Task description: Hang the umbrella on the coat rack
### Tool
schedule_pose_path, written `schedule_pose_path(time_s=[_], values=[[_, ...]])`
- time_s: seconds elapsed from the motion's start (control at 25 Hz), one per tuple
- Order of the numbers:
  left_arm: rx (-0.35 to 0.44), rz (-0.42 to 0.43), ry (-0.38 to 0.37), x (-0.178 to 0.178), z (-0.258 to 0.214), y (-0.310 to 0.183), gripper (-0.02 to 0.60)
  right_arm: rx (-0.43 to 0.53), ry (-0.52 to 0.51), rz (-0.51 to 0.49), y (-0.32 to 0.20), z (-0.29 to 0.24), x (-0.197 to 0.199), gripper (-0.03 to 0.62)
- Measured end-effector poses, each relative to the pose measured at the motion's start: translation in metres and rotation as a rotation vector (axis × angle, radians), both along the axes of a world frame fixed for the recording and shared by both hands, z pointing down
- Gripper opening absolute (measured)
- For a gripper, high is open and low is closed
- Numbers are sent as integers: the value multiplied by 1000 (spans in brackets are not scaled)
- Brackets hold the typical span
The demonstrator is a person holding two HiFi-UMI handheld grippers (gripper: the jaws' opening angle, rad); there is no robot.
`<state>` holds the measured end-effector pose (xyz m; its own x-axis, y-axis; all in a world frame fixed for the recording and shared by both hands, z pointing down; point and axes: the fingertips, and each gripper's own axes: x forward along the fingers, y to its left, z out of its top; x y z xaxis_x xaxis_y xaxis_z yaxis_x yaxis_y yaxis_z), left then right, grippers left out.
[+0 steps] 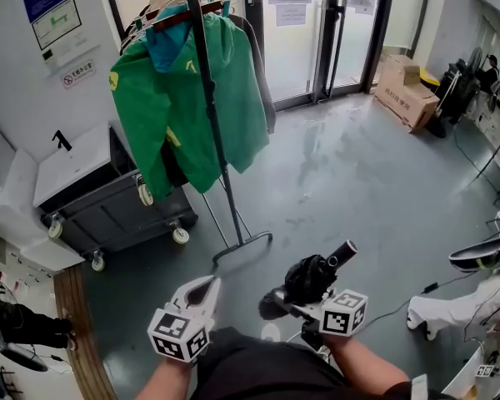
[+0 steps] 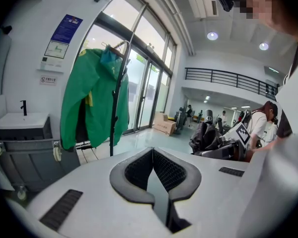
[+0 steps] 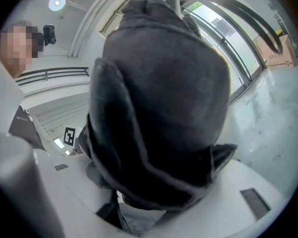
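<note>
**Umbrella gripped, rack ahead**

The right gripper [image 1: 298, 300] has its fingers clamped on the folded black umbrella [image 3: 164, 108], which fills the space between them. The left gripper [image 2: 153, 152], just beside it, holds its fingers pressed together on nothing. Well beyond both stands the coat rack [image 1: 212, 115], with a green jacket [image 1: 150, 115] hanging on it.

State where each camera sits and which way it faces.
Head view: on the head, facing down at coat rack, forearms, left gripper, right gripper.
Left gripper view: on that gripper, along its shut jaws toward the green jacket.
Right gripper view: on that gripper, filled by the clamped umbrella.
Shared: first two show the coat rack.
</note>
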<state>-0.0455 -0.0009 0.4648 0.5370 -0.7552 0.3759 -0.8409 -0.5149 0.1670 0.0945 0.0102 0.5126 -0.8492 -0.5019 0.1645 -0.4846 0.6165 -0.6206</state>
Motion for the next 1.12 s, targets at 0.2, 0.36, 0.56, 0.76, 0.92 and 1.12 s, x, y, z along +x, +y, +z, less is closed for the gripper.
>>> schedule_pose_path(time_s=[0.2,0.36,0.56,0.76,0.92,1.12], values=[[14,-23,-8,1,-9,-10,15,5,-12,-9,-11,-3,3,239],[7,-43,-2,-2,-7,-17,15,-5,-6,-31,-18,0,-2,239],[7,-69,5,-9,-4,-29,15,14,21,-66,-31,3,-11,239],[26,-64,12,-14,-5,-54,15,15,41,-87,-49,5,-22,239],[43,-55,31,-18,-13,-82,15,25,74,-119,-68,1,-32,239],[84,-38,42,-30,-28,-118,15,52,93,-120,-103,-14,-50,239]])
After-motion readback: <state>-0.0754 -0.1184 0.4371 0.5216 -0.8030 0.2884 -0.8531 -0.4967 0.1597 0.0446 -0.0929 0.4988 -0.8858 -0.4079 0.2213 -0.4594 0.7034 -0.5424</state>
